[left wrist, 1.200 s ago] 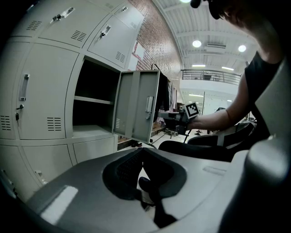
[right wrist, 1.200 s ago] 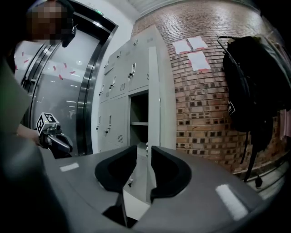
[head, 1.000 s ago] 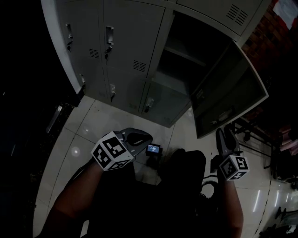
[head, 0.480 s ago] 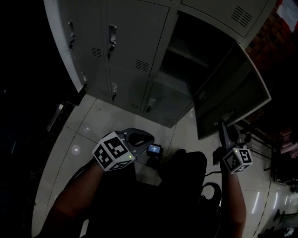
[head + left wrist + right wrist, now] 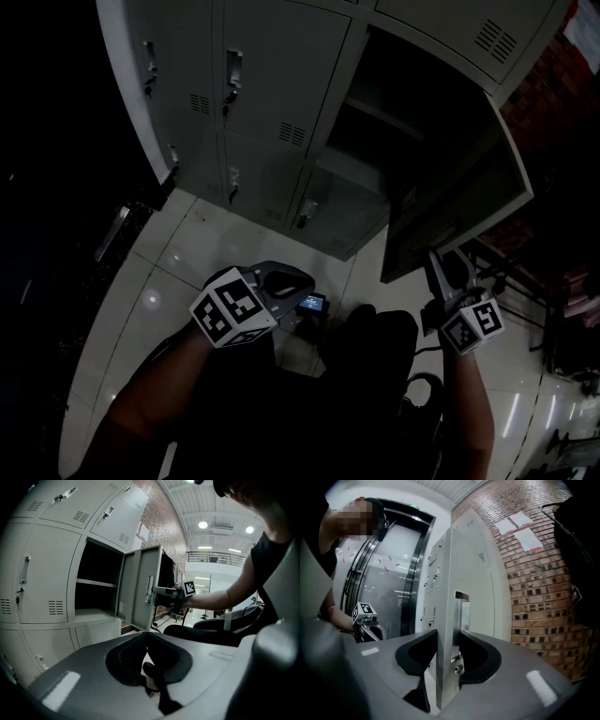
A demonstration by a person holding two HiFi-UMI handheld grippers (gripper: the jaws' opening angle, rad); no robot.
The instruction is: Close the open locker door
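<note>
Two risks: your right gripper (image 5: pixel 447 637), jaws closing with pads on the free edge of the swung-out locker door (image 5: pixel 471 564), may slip off mid-swing, or the door may slam and rebound. Your left gripper (image 5: pixel 149 639) is closed on nothing.

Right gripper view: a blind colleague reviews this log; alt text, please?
The right gripper is closing its jaws on the edge of the open locker door, which stands between them. A brick wall rises at right; the left gripper shows far left.
</note>
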